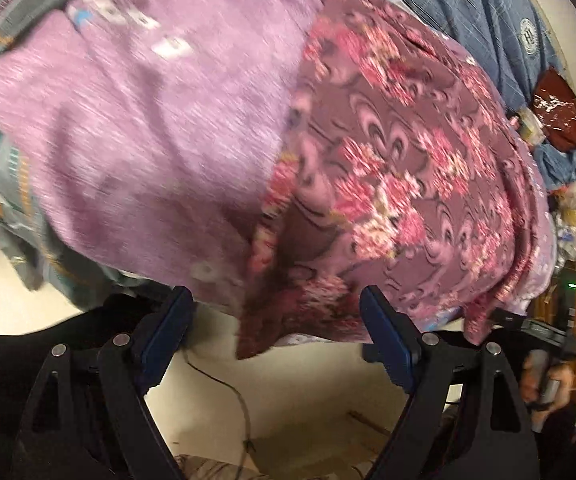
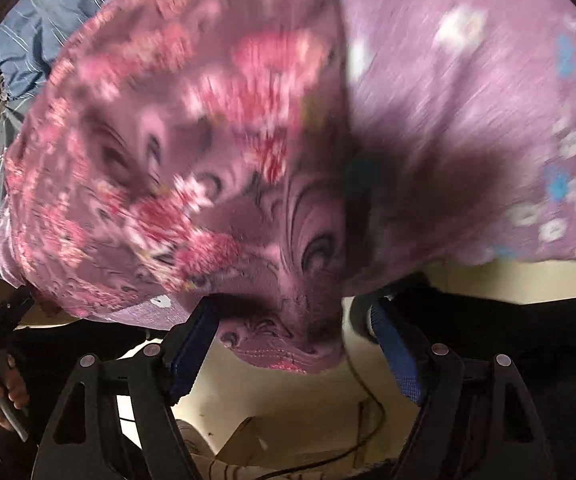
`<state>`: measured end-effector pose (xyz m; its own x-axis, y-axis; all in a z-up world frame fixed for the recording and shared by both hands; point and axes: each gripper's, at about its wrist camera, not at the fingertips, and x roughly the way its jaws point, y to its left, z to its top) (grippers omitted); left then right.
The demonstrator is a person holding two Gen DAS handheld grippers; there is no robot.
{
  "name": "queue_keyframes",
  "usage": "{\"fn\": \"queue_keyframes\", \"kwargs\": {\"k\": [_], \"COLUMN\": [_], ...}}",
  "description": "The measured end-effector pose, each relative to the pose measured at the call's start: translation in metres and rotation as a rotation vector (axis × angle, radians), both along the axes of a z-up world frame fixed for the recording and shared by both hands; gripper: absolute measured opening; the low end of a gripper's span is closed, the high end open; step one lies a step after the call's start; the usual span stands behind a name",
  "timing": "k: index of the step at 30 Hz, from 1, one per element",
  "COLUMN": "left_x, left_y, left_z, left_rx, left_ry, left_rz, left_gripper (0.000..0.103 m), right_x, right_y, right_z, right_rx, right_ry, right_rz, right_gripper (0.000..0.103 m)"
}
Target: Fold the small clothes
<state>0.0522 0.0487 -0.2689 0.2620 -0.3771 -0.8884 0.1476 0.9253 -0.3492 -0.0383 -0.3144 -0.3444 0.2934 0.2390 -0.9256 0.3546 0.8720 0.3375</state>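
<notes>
Both fisheye views are bending hard at the rims, with black vignette closing off the corners. Motion blur is smearing the purple cloth [image 1: 136,120] and the floral garment [image 1: 400,152] into diagonal streaks in the left wrist view; the printed pattern is dissolving into smudges. The right wrist view is blurring more heavily still, and a dark shadow is pooling across the middle of the floral garment [image 2: 192,152] and the purple cloth [image 2: 468,128], possibly cast by the right gripper [image 2: 288,356], though that is hard to tell. Light is falling soft and even, seemingly from above. The left gripper [image 1: 272,340] is staying sharp while the pale floor [image 1: 300,404] is glaring slightly.
</notes>
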Motion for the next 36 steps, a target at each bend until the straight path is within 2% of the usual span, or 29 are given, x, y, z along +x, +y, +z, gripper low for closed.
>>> {"fn": "queue_keyframes", "kwargs": {"k": [1, 2, 3, 4, 5, 6, 8, 9, 13, 14, 17, 18, 23, 25, 27, 30, 32, 36], "left_x": [-0.001, -0.002, -0.002, -0.001, -0.002, -0.002, -0.003, -0.004, -0.006, -0.007, -0.007, -0.007, 0.001, 0.003, 0.004, 0.001, -0.003, -0.008], "left_y": [-0.002, -0.005, -0.008, -0.009, -0.01, -0.008, 0.001, 0.005, 0.009, 0.011, 0.017, 0.017, 0.014, 0.012, 0.01, 0.01, 0.008, 0.007], "left_z": [-0.002, -0.005, -0.008, -0.009, -0.01, -0.01, -0.008, -0.006, 0.004, 0.006, 0.007, 0.008, 0.001, -0.005, -0.013, -0.017, -0.012, -0.001], "left_rx": [-0.014, -0.039, -0.048, -0.047, -0.044, -0.048, -0.092, -0.114, -0.132, -0.128, -0.101, -0.096, -0.092, -0.084, -0.105, -0.124, -0.143, -0.194], "left_ry": [0.006, 0.019, 0.031, 0.034, 0.032, 0.03, 0.041, 0.041, 0.019, 0.011, 0.007, -0.006, 0.01, 0.032, 0.073, 0.096, 0.088, 0.079], "left_rz": [-0.008, -0.027, -0.043, -0.052, -0.06, -0.059, -0.044, -0.041, -0.046, -0.026, 0.021, 0.03, 0.018, 0.02, 0.013, 0.002, -0.019, -0.043], "left_gripper": [0.078, 0.06, 0.041, 0.034, 0.023, 0.015, 0.008, 0.008, 0.008, 0.013, 0.058, 0.062, 0.062, 0.057, 0.027, 0.009, 0.005, 0.004], "right_x": [0.002, 0.003, 0.004, 0.004, 0.003, 0.0, -0.005, -0.008, -0.024, -0.028, -0.035, -0.038, -0.051, -0.055, -0.054, -0.057, -0.057, -0.06], "right_y": [0.003, 0.009, 0.012, 0.017, 0.02, 0.019, 0.016, 0.016, 0.004, 0.0, -0.01, -0.013, -0.027, -0.029, -0.029, -0.035, -0.038, -0.046], "right_z": [-0.003, -0.005, -0.004, 0.0, 0.007, 0.014, 0.03, 0.042, 0.107, 0.124, 0.16, 0.17, 0.198, 0.204, 0.207, 0.211, 0.212, 0.211], "right_rx": [0.008, 0.01, 0.005, -0.003, -0.004, -0.002, 0.034, 0.056, 0.124, 0.143, 0.164, 0.177, 0.231, 0.235, 0.234, 0.223, 0.221, 0.217], "right_ry": [-0.003, -0.015, -0.022, -0.04, -0.059, -0.071, -0.101, -0.129, -0.327, -0.38, -0.484, -0.517, -0.624, -0.651, -0.67, -0.676, -0.678, -0.681], "right_rz": [0.005, 0.035, 0.061, 0.103, 0.133, 0.139, 0.154, 0.168, 0.2, 0.202, 0.198, 0.192, 0.166, 0.154, 0.142, 0.131, 0.12, 0.106], "right_gripper": [0.08, 0.076, 0.061, 0.048, 0.022, 0.007, 0.006, 0.005, 0.005, 0.005, 0.005, 0.005, 0.005, 0.005, 0.005, 0.005, 0.005, 0.005]}}
